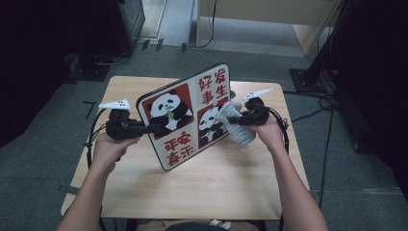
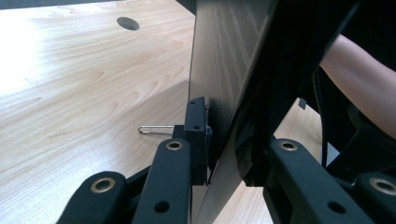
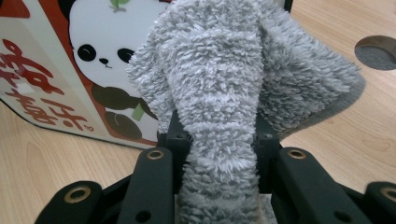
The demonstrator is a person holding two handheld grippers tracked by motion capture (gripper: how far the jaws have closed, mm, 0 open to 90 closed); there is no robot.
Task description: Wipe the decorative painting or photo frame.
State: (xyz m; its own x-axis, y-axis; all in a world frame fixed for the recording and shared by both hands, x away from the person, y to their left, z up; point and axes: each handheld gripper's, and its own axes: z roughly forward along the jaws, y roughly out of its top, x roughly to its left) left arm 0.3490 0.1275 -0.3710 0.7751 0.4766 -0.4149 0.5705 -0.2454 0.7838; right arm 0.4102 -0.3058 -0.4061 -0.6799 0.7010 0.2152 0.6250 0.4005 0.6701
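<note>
- Left tongs clamped on panda board edge at 9 o'clock, board tilted up off counter.
- Right tongs pinching grey cloth, pressed at board's 3 o'clock.
- Step looks like wiping face; next likely sweep across, keep board steady.

Black two-jaw tools, brass-ringed screws, white top plates, seemingly bare forearms.
</note>
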